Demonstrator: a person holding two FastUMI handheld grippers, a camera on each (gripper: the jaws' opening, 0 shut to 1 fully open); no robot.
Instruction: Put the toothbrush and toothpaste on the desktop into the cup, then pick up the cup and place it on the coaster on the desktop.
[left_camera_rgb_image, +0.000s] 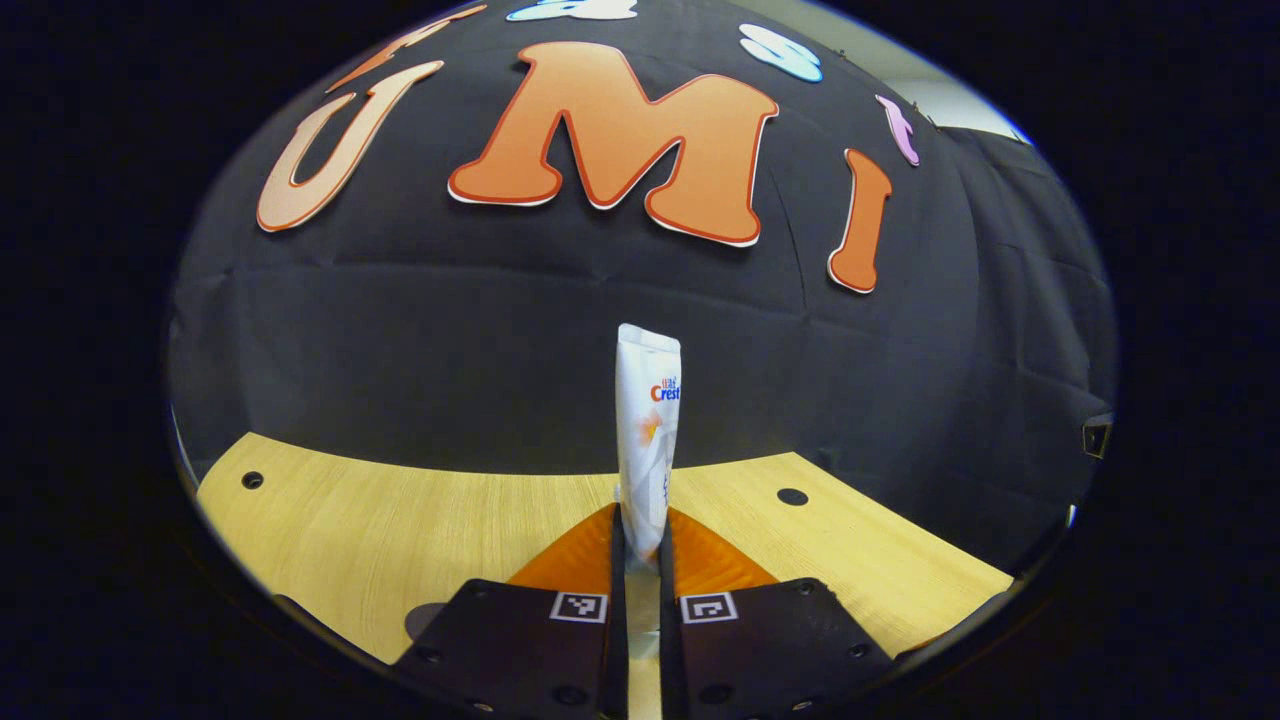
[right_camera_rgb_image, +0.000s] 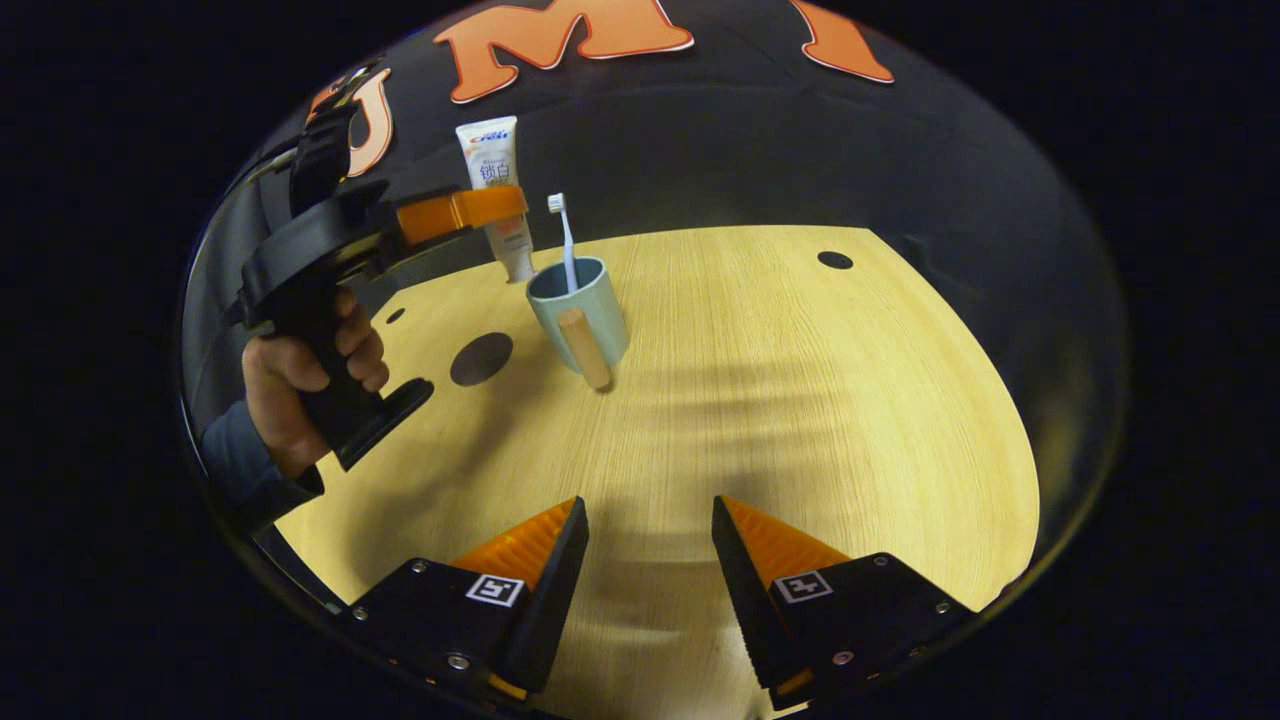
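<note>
The white tube (right_camera_rgb_image: 497, 190) stands upright, cap down, clenched in the left tool (right_camera_rgb_image: 495, 207), hanging just above the rim of the blue-green cup (right_camera_rgb_image: 585, 315). A toothbrush (right_camera_rgb_image: 565, 240) already stands in the cup. The dark round coaster (right_camera_rgb_image: 481, 358) lies near it on the table (right_camera_rgb_image: 800, 400). The right tool (right_camera_rgb_image: 648, 540) is released, holding nothing, above bare wood.

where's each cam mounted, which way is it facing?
Left gripper view: rides the left gripper, facing the booth wall over the desktop; its own fingers clamp the upright toothpaste.
Right gripper view: rides the right gripper, looking down across the desktop at the cup with the toothbrush in it; own fingers open, plus the person's hand holding the left gripper.
Shared: toothpaste, left gripper, desktop.
</note>
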